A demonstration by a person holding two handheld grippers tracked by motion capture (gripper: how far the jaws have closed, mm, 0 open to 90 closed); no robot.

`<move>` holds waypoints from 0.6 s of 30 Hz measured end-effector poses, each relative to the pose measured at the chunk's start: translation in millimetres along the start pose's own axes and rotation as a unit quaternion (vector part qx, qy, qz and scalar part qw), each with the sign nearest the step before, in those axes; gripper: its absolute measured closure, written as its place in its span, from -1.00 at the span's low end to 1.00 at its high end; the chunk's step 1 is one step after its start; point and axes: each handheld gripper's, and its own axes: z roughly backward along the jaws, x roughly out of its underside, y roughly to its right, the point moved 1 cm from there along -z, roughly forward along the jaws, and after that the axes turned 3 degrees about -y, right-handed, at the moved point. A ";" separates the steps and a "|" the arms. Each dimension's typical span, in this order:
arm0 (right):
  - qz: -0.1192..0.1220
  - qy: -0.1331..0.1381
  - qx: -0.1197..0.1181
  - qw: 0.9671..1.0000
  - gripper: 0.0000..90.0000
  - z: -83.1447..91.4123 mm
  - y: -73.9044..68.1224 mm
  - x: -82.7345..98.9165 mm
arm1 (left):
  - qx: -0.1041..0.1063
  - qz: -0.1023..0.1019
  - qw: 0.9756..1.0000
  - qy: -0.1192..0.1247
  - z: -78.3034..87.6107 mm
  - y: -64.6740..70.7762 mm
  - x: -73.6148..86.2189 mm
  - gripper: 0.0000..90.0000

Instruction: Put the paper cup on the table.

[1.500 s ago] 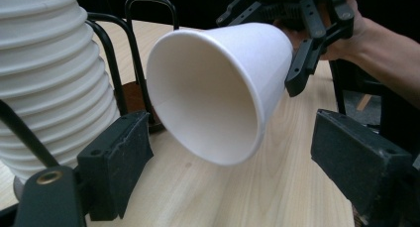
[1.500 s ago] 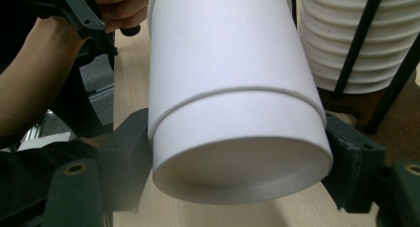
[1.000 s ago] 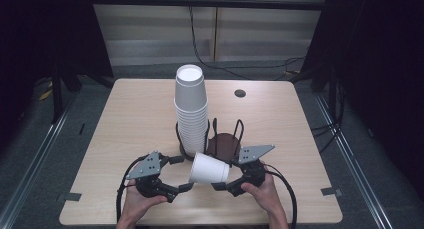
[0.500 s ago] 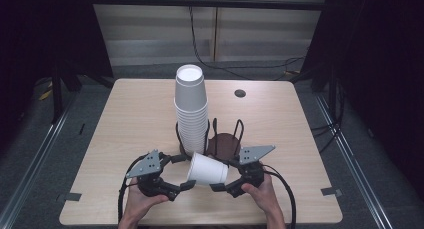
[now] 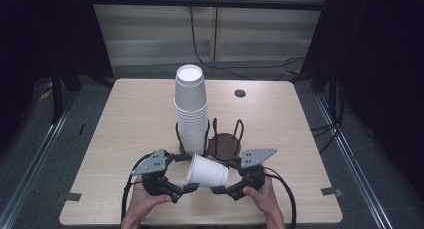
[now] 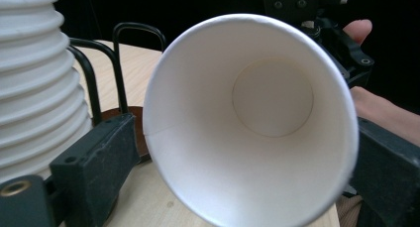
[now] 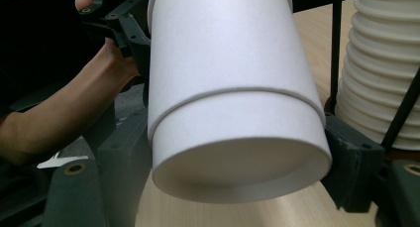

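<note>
A: Where is the paper cup [image 5: 207, 171]?

B: It lies on its side in the air above the near edge of the table [image 5: 125, 119], between the two grippers. Its open mouth faces the left gripper [image 5: 186, 189]; its closed base faces the right gripper [image 5: 220, 190]. In the right gripper view a second rim line runs round the cup's wall, so it may be two cups nested; the view does not settle this.

A: State of the right gripper?

B: Clamped on the cup. In the right gripper view both black jaws press the wall of the cup near its base.

A: State of the left gripper?

B: Its jaws have just been opening. In the left gripper view they stand wide, one on each side of the cup's rim [image 6: 250, 120]. Whether the pads touch the rim cannot be read from that view; they appear to stand off it.

A: What surrounds the cup?

B: Just behind it stands a black wire cup holder [image 5: 224, 139] with a brown round base. A tall stack of white cups [image 5: 190, 109] stands upside down in the holder's left slot; the right slot shows the bare base. A small dark round mark [image 5: 240, 93] lies on the far part of the table.
</note>
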 end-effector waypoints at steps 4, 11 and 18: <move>0.003 -0.002 -0.002 1.000 -0.47 -0.1 -0.4 -0.7 | 0.003 -0.002 1.000 -0.007 -5.7 0.3 -0.6 -0.93; 0.006 -0.007 -0.008 1.000 -0.47 -3.7 -0.6 -2.2 | 0.012 0.001 1.000 -0.010 -9.8 0.1 0.3 -0.99; 0.009 -0.015 -0.009 1.000 -0.46 -6.3 -1.2 -2.7 | 0.024 0.012 1.000 -0.011 -9.6 -2.1 0.5 -0.96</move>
